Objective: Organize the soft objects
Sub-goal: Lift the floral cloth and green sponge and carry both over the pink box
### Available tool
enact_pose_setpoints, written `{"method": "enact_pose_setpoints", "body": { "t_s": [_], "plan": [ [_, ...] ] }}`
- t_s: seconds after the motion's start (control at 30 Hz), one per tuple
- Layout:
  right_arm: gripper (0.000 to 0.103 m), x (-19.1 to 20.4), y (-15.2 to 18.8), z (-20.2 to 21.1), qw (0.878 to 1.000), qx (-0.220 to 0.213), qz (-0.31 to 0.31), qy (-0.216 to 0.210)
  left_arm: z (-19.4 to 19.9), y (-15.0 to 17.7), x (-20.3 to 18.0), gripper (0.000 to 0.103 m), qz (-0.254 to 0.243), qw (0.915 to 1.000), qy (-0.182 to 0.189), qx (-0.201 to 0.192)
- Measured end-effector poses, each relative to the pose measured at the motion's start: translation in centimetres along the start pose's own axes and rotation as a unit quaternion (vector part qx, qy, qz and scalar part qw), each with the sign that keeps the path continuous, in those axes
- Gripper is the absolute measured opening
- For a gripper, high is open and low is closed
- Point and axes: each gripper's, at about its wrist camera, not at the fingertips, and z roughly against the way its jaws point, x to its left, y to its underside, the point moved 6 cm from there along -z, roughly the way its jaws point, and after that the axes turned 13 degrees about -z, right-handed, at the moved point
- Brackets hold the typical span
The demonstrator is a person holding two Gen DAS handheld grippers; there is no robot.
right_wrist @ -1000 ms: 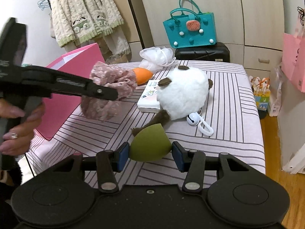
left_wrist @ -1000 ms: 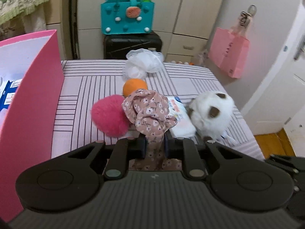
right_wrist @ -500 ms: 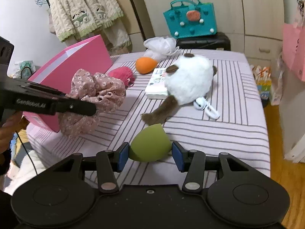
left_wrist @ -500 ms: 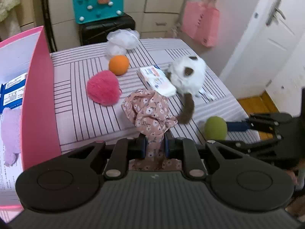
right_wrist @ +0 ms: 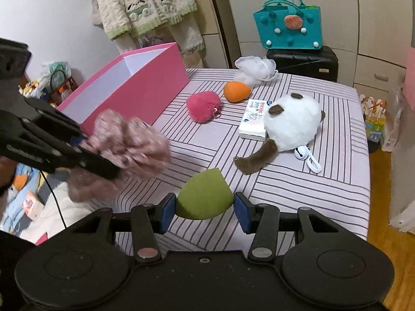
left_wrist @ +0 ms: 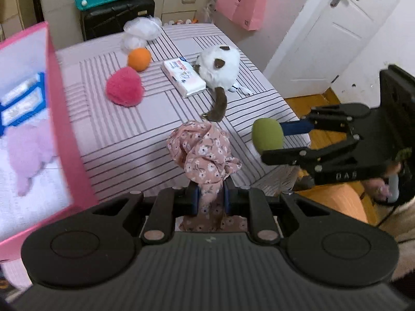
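My left gripper (left_wrist: 210,198) is shut on a pink floral scrunchie (left_wrist: 205,153), held in the air off the table's near edge; it shows blurred in the right wrist view (right_wrist: 129,145). My right gripper (right_wrist: 205,208) is shut on a green makeup sponge (right_wrist: 203,200), also seen in the left wrist view (left_wrist: 267,136). The open pink box (right_wrist: 135,85) stands on the table's left; a pale pink plush (left_wrist: 26,150) lies inside. On the striped table (right_wrist: 298,189) lie a red pompom (right_wrist: 203,106), an orange sponge (right_wrist: 236,91), a tissue pack (right_wrist: 254,119) and a white plush (right_wrist: 293,123).
A white mesh puff (right_wrist: 255,68) lies at the table's far edge. Behind it stand a black suitcase (right_wrist: 303,62) with a teal bag (right_wrist: 288,27) on top. A pink paper bag (left_wrist: 241,0) and a white door (left_wrist: 324,39) are to the right.
Both grippers have pulled back and up from the table with their objects. The left gripper has swung left, so more of the pink box's inside shows.
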Motion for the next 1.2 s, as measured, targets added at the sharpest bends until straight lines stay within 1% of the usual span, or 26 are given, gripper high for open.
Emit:
{"method": "enact_pose_setpoints", "body": {
  "t_s": [0.1, 0.17, 0.37, 0.43, 0.53, 0.6, 0.77, 0.83, 0.93, 1.1, 1.2],
  "plan": [
    [0.054, 1.2, -0.1, 0.7, 1.0, -0.001, 0.019, 0.006, 2.3, 0.4, 0.2, 0.017, -0.01, 0.9997, -0.02, -0.007],
    [0.054, 2.0, -0.1, 0.9, 1.0, 0.004, 0.026, 0.001, 3.4, 0.9, 0.5, 0.019, -0.007, 0.9997, -0.024, -0.007],
    [0.054, 4.8, -0.3, 0.7, 0.998, 0.039, 0.025, -0.047, 5.4, 2.9, 1.5, 0.019, 0.011, 0.9996, -0.026, 0.002],
    [0.054, 5.9, -0.5, 0.6, 0.997, 0.045, 0.03, -0.059, 6.1, 3.5, 1.8, 0.019, 0.018, 0.9996, -0.024, 0.003],
    [0.054, 7.7, -1.2, 0.3, 0.995, 0.054, 0.038, -0.081, 7.6, 4.3, 2.3, 0.019, 0.019, 0.9993, -0.031, 0.0],
    [0.054, 8.7, -1.7, -0.1, 0.993, 0.056, 0.045, -0.094, 8.8, 4.7, 2.8, 0.019, 0.014, 0.9989, -0.043, -0.011],
    [0.054, 11.2, -3.1, -1.5, 0.989, 0.054, 0.071, -0.12, 11.4, 5.4, 5.2, 0.019, 0.018, 0.9939, -0.088, -0.064],
    [0.054, 12.1, -3.9, -2.1, 0.988, 0.049, 0.082, -0.124, 12.3, 5.4, 6.6, 0.019, 0.02, 0.9903, -0.11, -0.083],
    [0.054, 13.6, -5.6, -2.9, 0.986, 0.03, 0.102, -0.126, 13.0, 5.2, 9.0, 0.019, 0.029, 0.9858, -0.133, -0.098],
    [0.054, 16.4, -8.6, -3.8, 0.981, -0.001, 0.14, -0.135, 12.9, 4.4, 13.2, 0.019, 0.04, 0.9796, -0.17, -0.099],
    [0.054, 17.7, -10.1, -4.8, 0.977, -0.025, 0.173, -0.12, 12.6, 4.0, 15.4, 0.019, 0.048, 0.9776, -0.184, -0.091]
  ]
}}
